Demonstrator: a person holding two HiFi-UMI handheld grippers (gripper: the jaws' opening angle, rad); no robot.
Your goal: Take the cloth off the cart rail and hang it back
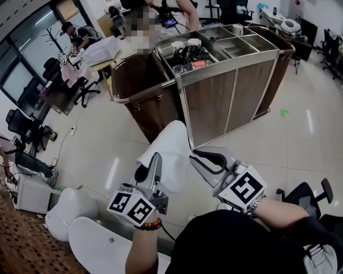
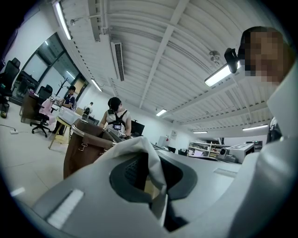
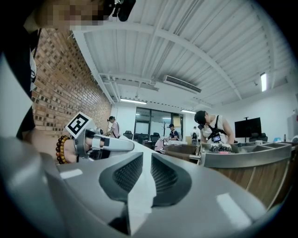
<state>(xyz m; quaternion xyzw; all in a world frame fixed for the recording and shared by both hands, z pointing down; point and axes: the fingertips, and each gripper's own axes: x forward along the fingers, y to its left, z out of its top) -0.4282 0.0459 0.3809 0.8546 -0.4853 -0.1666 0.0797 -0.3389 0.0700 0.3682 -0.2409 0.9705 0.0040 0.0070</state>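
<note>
A white cloth [image 1: 170, 154] hangs in the air between my two grippers, a short way in front of the brown cart [image 1: 209, 99] and apart from it. My left gripper [image 1: 157, 159] is shut on the cloth's left edge. In the left gripper view the cloth [image 2: 139, 151] folds over the pinching jaws of that gripper [image 2: 154, 188]. My right gripper [image 1: 194, 155] is shut on the right edge, and a strip of cloth [image 3: 142, 197] runs down between its closed jaws [image 3: 142, 179]. The cart's steel rail [image 1: 143, 92] on its left end is bare.
The cart's steel top holds cups and dark items [image 1: 188, 52]. A person [image 1: 161, 13] stands behind it. A white rounded machine [image 1: 80, 227] sits at my lower left. Office chairs [image 1: 308, 193] and desks [image 1: 80, 69] ring the pale floor.
</note>
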